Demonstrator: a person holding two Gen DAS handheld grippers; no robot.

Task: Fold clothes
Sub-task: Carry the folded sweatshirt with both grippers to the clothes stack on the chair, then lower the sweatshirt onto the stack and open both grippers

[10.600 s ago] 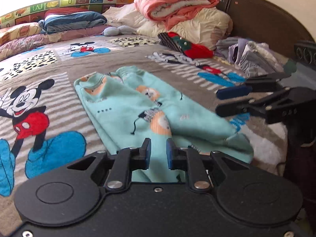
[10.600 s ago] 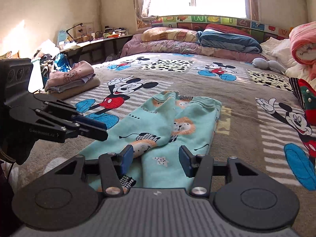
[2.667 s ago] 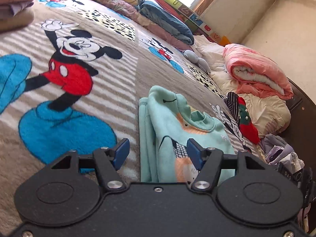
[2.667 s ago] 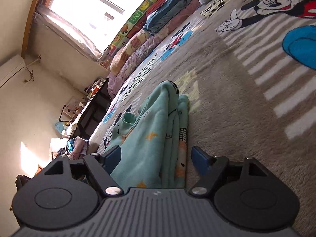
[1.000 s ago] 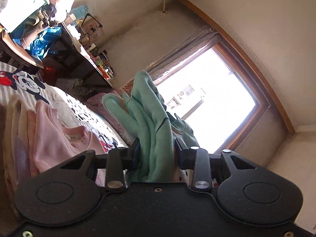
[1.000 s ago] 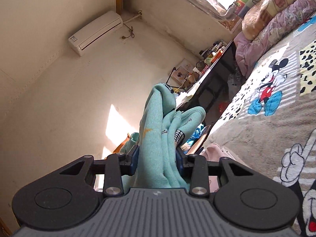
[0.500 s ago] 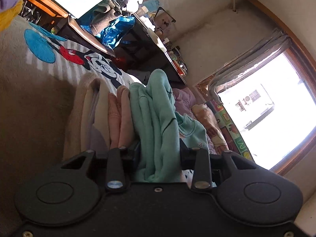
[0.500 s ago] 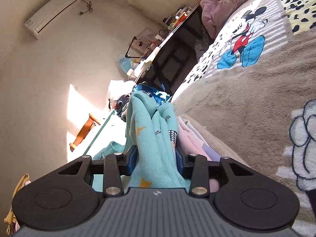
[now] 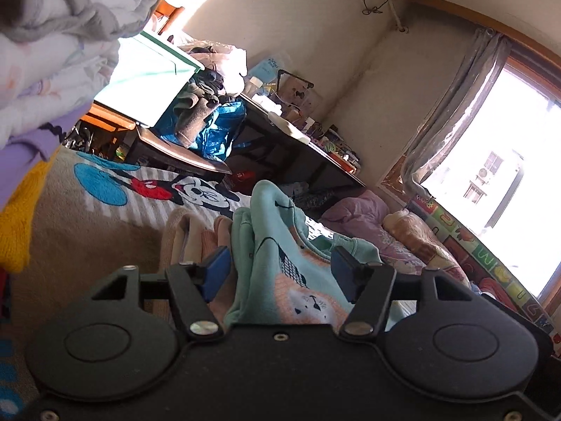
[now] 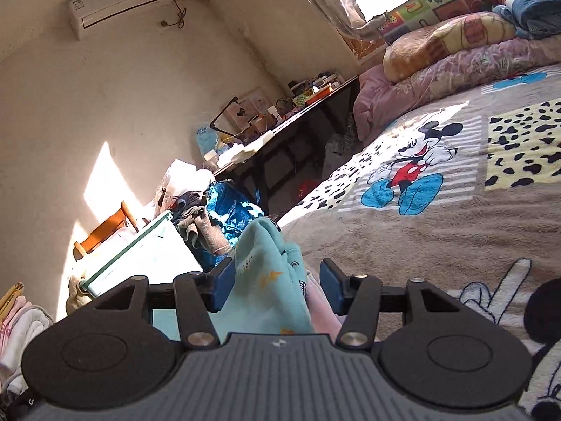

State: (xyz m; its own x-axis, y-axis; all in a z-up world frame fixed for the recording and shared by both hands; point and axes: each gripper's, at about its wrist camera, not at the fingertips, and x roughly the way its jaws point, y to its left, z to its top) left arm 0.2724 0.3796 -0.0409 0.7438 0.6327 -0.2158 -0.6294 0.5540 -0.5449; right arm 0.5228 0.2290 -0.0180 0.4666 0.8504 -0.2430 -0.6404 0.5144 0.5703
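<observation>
We see folded mint-green lion-print fleece garment (image 9: 280, 263) atop pink folded pile (image 9: 210, 238) on bed, between both spread, released tongs: left tongs (image 9: 278, 273), right tongs (image 10: 275, 286). Risk: withdrawing tongs snag fleece toward 6 o'clock, toppling fold.

Folded mint sweatshirt (image 9: 280, 263) with lion print, lying against pink folded clothes (image 9: 210, 242) on the Mickey blanket (image 10: 438, 231), edges bunched and standing up.
</observation>
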